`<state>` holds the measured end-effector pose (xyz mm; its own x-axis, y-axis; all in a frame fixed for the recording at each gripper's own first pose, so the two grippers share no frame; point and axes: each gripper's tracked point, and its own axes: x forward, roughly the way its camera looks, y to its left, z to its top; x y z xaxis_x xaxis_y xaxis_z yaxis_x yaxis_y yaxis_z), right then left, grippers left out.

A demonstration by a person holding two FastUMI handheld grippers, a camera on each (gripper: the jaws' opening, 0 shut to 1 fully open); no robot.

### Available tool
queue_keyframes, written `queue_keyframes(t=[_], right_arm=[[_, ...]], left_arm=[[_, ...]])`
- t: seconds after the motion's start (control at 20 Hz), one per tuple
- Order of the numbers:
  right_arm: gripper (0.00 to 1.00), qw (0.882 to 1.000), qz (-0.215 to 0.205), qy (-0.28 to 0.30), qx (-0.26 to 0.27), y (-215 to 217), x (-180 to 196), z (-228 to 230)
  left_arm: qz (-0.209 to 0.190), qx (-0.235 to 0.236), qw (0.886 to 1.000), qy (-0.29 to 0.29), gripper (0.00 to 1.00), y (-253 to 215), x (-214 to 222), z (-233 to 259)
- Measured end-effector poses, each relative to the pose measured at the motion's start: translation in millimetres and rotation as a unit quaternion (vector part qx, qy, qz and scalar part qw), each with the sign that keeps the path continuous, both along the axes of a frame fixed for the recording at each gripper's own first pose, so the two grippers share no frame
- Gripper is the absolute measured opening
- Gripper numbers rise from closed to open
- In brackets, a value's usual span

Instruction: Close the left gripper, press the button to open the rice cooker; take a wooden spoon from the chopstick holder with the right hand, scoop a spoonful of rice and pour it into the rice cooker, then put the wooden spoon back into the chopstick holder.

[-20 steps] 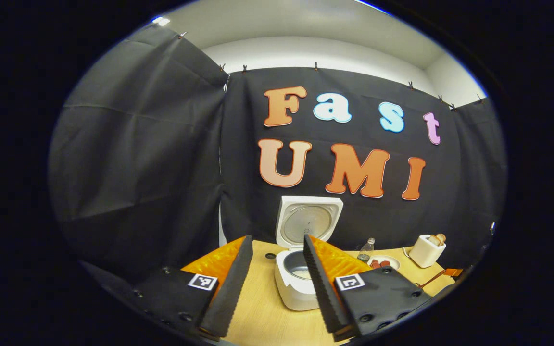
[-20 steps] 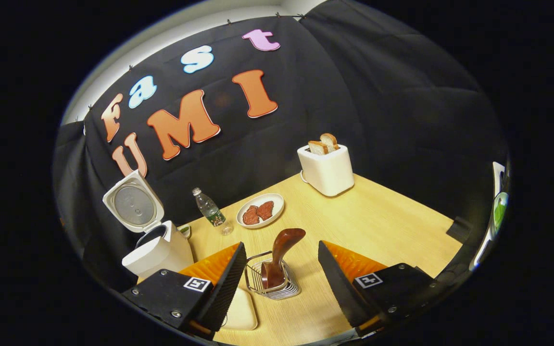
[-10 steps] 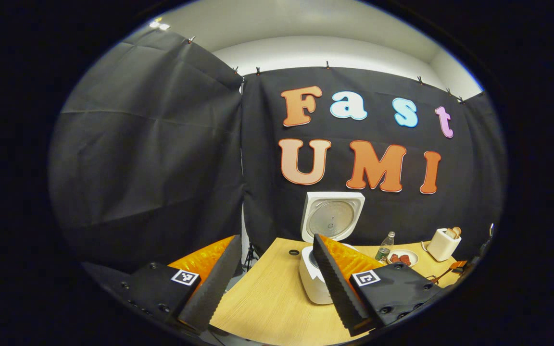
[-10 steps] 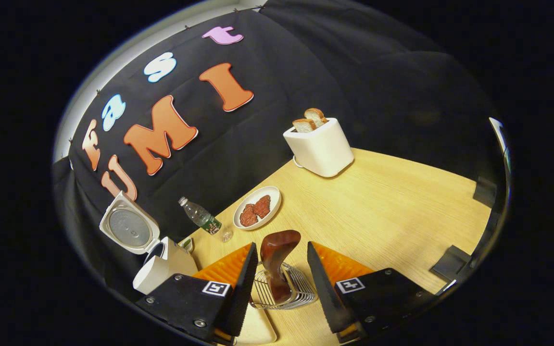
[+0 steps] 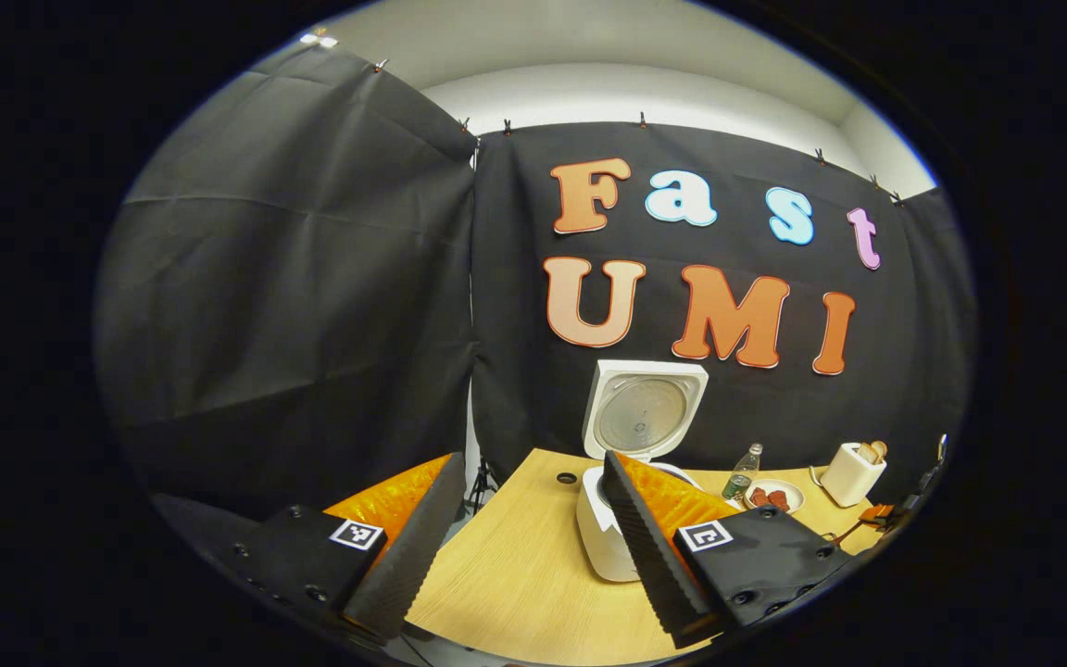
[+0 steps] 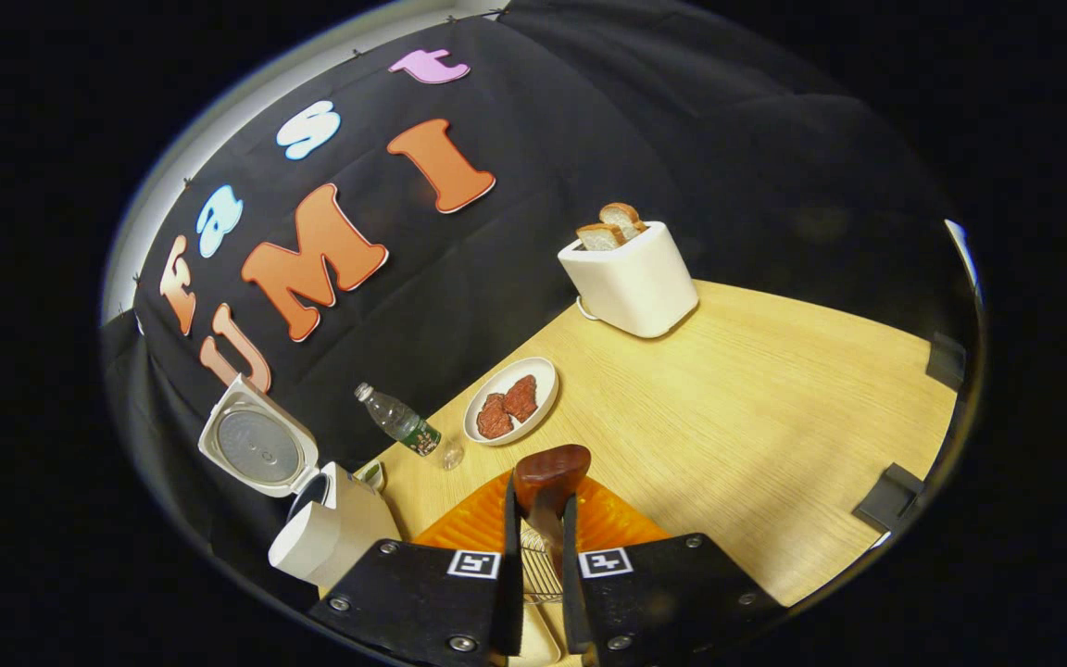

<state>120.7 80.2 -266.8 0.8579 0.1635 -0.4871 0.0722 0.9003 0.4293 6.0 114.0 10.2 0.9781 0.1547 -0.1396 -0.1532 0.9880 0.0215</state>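
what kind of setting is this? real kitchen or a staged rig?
Looks staged: a recording booth, not a real kitchen. Black cloth is clipped up as walls around a single wooden table set with kitchen props: an open rice cooker, a toaster holding bread, and a plate of food.

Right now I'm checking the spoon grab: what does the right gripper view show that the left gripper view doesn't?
Right gripper view alone: the right gripper shut on the wooden spoon above the wire chopstick holder. Left gripper view alone: the open left gripper. Both share the rice cooker with its lid up, bottle, plate and toaster.
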Motion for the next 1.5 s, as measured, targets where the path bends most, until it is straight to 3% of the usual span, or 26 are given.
queue_keyframes(t=[0.1, 0.45, 0.85, 1.0, 1.05, 1.1, 1.5], right_arm=[[0.12, 1.000, 0.008, -0.012, -0.016, 3.4, -0.7, 11.5], [0.11, 0.995, 0.032, -0.076, -0.051, 20.7, -21.1, 91.0], [0.11, 0.985, 0.099, -0.125, -0.060, 92.0, -70.8, 135.7], [0.11, 0.980, 0.131, -0.122, -0.089, 120.2, -84.1, 117.8], [0.06, 0.978, 0.139, -0.116, -0.102, 126.4, -88.3, 107.1], [0.11, 0.976, 0.147, -0.111, -0.113, 133.6, -92.9, 98.1], [0.11, 0.960, 0.179, -0.051, -0.208, 154.7, -115.9, 22.8]], left_arm=[[-0.004, 0.000, 1.000, -0.004, 1.00, -0.8, 1.3, 2.6], [-0.022, 0.014, 0.999, -0.020, 1.00, -5.3, -1.9, 17.1], [-0.047, 0.012, 0.998, -0.034, 0.98, -16.0, -2.9, 24.5], [-0.048, 0.016, 0.998, -0.030, 0.97, -16.1, -0.3, 24.2], [-0.050, 0.014, 0.998, -0.029, 0.97, -17.6, -1.1, 24.2], [-0.051, 0.013, 0.998, -0.029, 0.97, -18.0, 0.1, 23.4], [-0.051, 0.019, 0.998, -0.022, 1.00, -16.9, 0.8, 15.4]])
